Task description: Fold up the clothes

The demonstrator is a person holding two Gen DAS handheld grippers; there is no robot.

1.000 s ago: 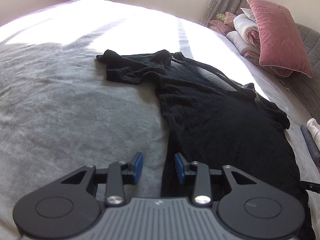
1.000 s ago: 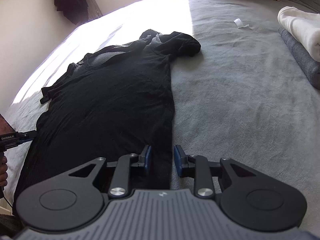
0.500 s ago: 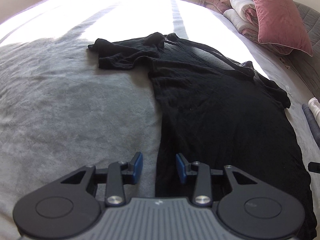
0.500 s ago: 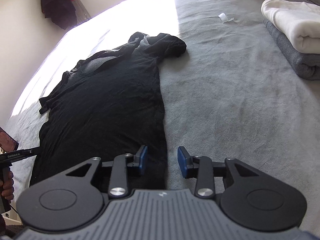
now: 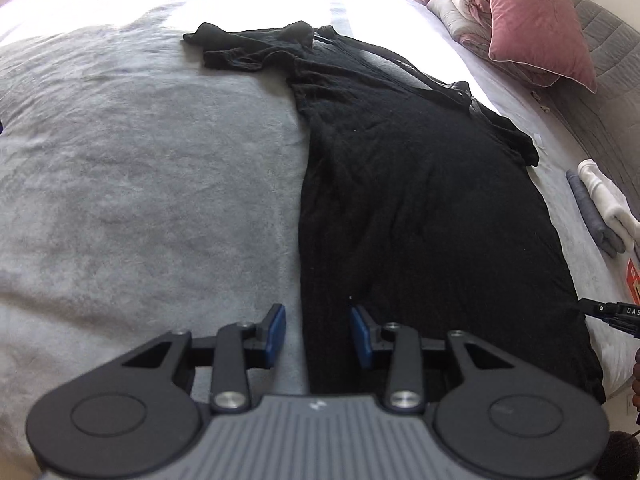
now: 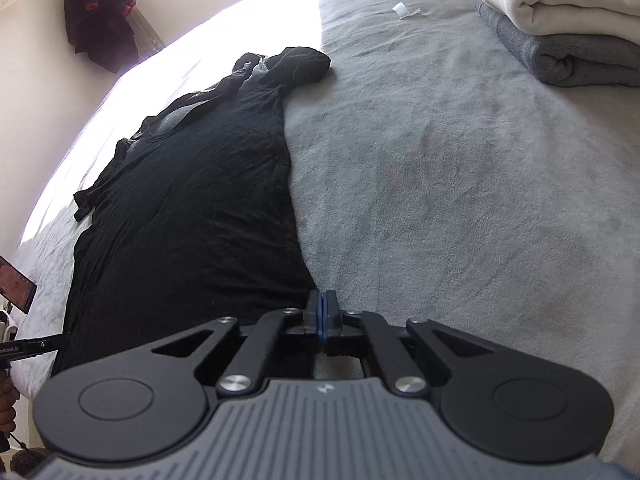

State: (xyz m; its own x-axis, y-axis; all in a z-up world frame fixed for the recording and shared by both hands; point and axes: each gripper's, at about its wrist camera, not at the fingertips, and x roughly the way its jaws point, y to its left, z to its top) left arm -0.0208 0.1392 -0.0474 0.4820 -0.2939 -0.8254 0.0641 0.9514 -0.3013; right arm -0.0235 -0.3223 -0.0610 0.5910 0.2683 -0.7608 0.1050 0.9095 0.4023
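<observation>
On the grey bed [image 5: 140,184] a black T-shirt [image 5: 420,208] lies flat; right gripper [image 6: 322,312] jaws look pinched on its hem corner, left gripper [image 5: 318,334] jaws apart astride the opposite edge; grab both corners level

Both cameras sit low, just behind their own fingers, looking along the grey bed [image 5: 140,184] from its near edge toward the head. The left wrist view faces the far pillows [image 5: 536,20] at upper right. The right wrist view angles toward a wall and probably a window at upper left. Both share the black shirt [image 5: 420,208] [image 6: 192,208], seen from opposite hem corners.
</observation>
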